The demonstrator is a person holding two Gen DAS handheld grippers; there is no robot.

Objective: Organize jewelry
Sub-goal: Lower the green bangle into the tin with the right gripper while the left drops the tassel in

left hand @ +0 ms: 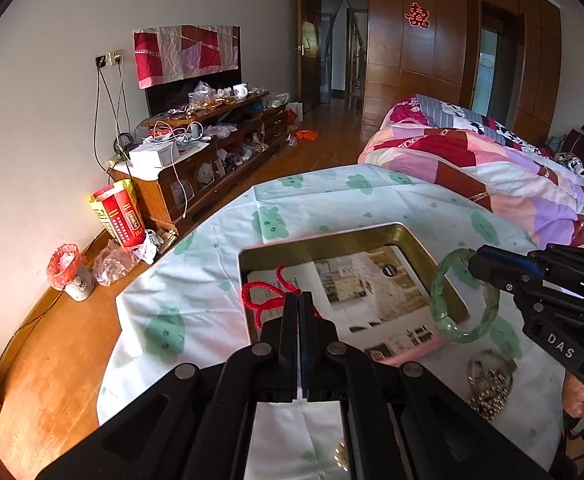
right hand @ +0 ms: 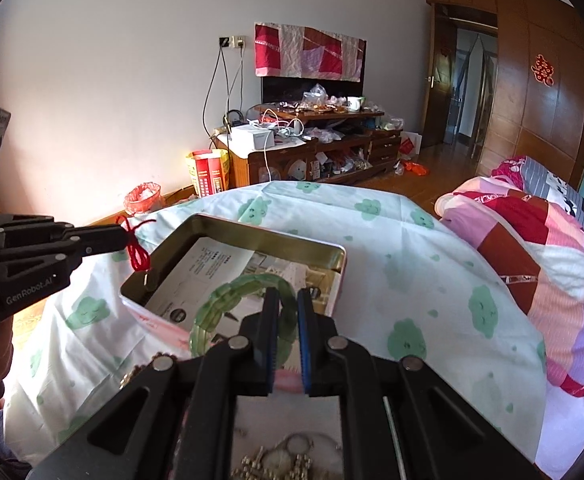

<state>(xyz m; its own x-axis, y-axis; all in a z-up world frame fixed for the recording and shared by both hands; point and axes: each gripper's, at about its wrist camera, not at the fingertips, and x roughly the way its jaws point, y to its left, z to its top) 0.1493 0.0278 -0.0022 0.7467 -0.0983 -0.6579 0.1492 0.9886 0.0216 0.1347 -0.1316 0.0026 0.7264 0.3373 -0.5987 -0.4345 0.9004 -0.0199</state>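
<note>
Holding both pieces up over the tin now. Your left gripper point(left hand: 299, 300) is clamped fully shut on the red cord point(left hand: 266, 298); from the right wrist cam the cord point(right hand: 136, 248) hangs in a loop off the tips, w/ a small metal bit dangling at the tin's near-left corner. Your right gripper point(right hand: 288, 300) is pinched nearly closed on the green bangle point(right hand: 228, 300), jaws gripping its rim; in the left cam the bangle point(left hand: 451, 320) hangs upright over the tin's right edge. The open tin point(left hand: 331, 240) sits on the cloud-print cloth point(left hand: 196, 280), a printed leaflet point(left hand: 371, 288) lying flat inside. A heap of metal chain jewelry point(left hand: 489, 384) lies on the cloth just beside the tin, on your side. Bed w/ patchwork quilt point(left hand: 491, 160) is behind, to the right.
</note>
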